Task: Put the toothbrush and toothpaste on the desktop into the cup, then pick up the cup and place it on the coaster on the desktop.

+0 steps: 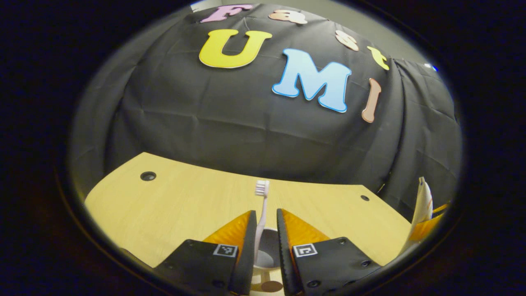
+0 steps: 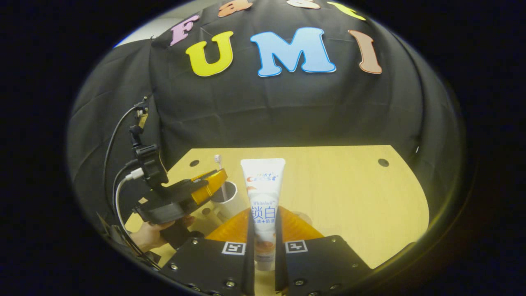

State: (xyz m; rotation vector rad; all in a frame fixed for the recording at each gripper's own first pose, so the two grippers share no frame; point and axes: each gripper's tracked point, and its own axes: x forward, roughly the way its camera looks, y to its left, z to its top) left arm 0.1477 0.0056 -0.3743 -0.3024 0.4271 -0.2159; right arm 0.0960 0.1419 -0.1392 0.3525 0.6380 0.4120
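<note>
In the left gripper view a pale pink toothbrush (image 1: 260,222) stands upright, bristles up, its lower end inside the white cup (image 1: 266,257) right under my left gripper (image 1: 265,236). The handle leans on one finger with a gap to the other, so the jaws stand slightly open. The right gripper view shows that gripper (image 2: 211,181) over the cup (image 2: 235,201), with the toothbrush (image 2: 222,187) rising from it. My right gripper (image 2: 263,230) is shut on a white toothpaste tube (image 2: 263,193), held upright above the table to the right of the cup. The tube (image 1: 422,203) also appears at the left view's right edge.
The light wooden table (image 2: 349,193) has small round holes (image 1: 148,176) (image 2: 383,162) near its back edge, with black cloth walls close behind. A hand (image 2: 150,234) holds the left gripper, and cables (image 2: 113,164) loop up behind it.
</note>
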